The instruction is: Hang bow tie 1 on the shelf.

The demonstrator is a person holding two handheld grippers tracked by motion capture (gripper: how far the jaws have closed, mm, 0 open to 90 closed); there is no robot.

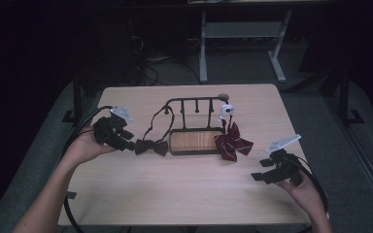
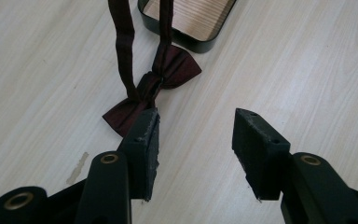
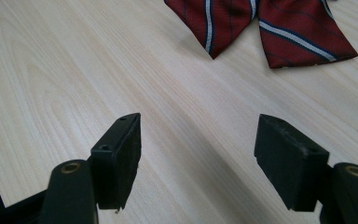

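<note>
Pale wood-grain table (image 1: 184, 194) stands in a dark room and carries a black rack with a wooden tray (image 1: 195, 140) near its far edge. Dark maroon bow tie (image 2: 154, 88) hangs by its strap from the rack, lying left of the tray; a striped red bow tie (image 1: 233, 143) lies right. Left gripper (image 2: 196, 135), jaws part-open and empty, sits just beside the maroon tie, apparently at the release-or-grasp step; the next move calls for centring on the knot. Right gripper (image 3: 198, 154) waits wide, empty, near the right edge.
</note>
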